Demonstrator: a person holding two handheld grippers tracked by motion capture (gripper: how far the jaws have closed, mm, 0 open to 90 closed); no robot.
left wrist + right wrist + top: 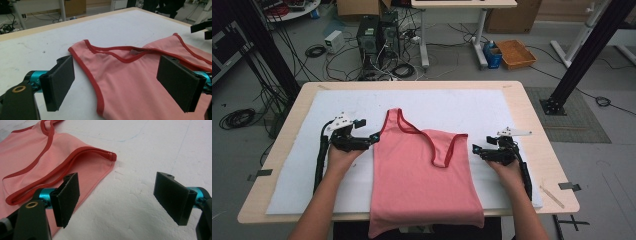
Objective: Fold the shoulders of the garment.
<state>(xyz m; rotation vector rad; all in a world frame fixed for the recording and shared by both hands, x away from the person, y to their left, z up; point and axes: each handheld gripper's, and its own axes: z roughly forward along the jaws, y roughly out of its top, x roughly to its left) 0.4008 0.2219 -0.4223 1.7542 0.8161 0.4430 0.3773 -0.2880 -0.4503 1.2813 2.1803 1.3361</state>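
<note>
White padding (492,107) covers the wooden desk (532,125), and the hem of a pink tank top (422,175) hangs over the desk's near edge. From there the top lies flat up the middle of the padding, its red-trimmed straps pointing away from the person, one reaching farther than the other. On either side of it a hand holds a pair of tongs low over the padding. The left tongs (373,137) point at the top's left edge, jaws spread wide; in the left gripper view (115,75) they straddle the red-bound armhole without touching it. The right tongs (475,149) sit just beside the right edge, jaws equally wide apart, with bare padding between them in the right gripper view (116,200). Beyond the desk, cables (242,117), computer towers (377,35) and an orange tray (516,53) rest on the grey floor.
</note>
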